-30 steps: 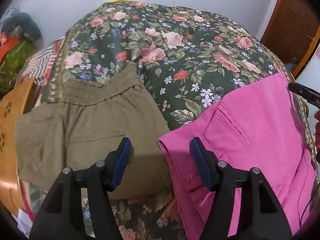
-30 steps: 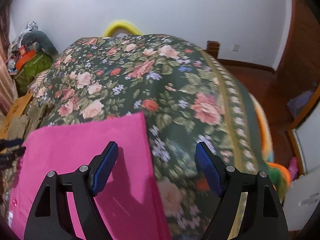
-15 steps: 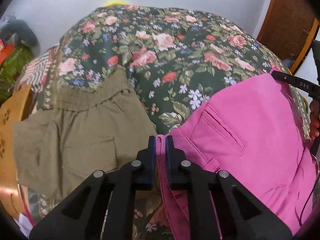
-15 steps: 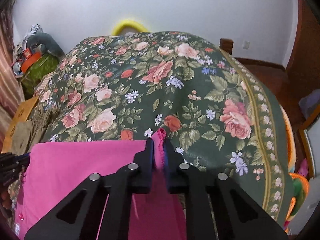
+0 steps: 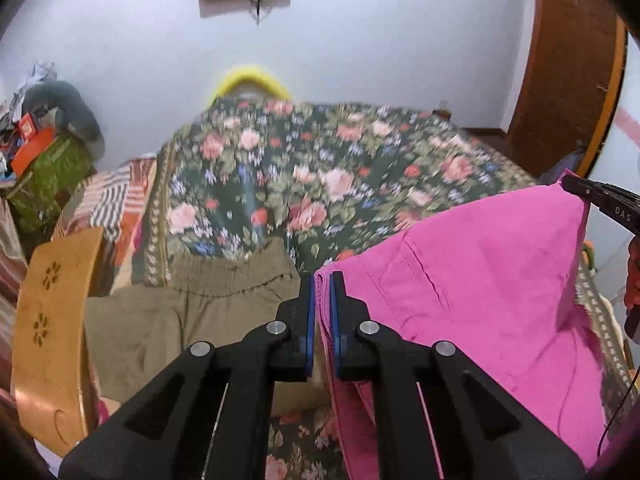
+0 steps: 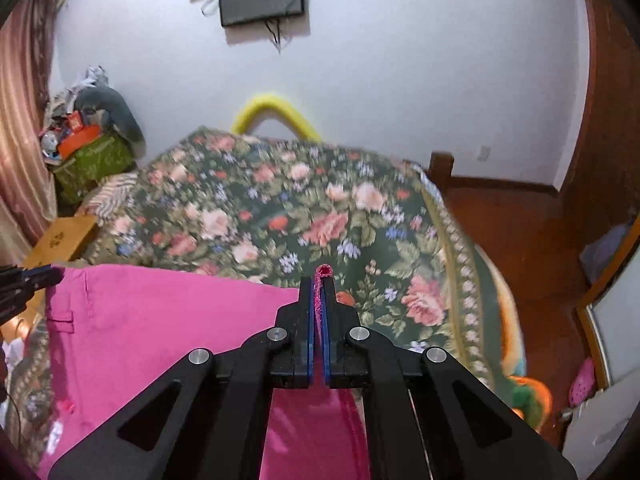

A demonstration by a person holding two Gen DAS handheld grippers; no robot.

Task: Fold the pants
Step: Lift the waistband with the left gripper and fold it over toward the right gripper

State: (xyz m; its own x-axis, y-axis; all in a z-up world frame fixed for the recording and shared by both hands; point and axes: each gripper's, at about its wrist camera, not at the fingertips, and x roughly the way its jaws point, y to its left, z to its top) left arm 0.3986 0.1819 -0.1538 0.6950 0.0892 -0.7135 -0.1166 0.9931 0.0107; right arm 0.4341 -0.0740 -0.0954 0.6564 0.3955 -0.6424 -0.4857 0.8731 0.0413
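The pink pants [image 5: 480,288] hang lifted between my two grippers above the floral bed. My left gripper [image 5: 320,284] is shut on the waistband corner of the pants. My right gripper [image 6: 319,284] is shut on the opposite edge of the pink pants [image 6: 160,320]; its tip also shows at the right in the left wrist view [image 5: 576,186]. The left gripper's tip shows at the far left in the right wrist view [image 6: 40,276]. The lower part of the pants is hidden behind the gripper bodies.
Olive-brown pants [image 5: 180,320] lie flat on the floral bedspread [image 5: 320,176] to the left. A wooden headboard [image 5: 48,320] stands at the left edge. Piled items [image 6: 88,140] sit by the far wall. Red floor [image 6: 520,220] lies right of the bed.
Both grippers closed on the pink pants' edges, then lifted them off the bed. The views now tilt up toward the wall and the pants hang between the grippers.
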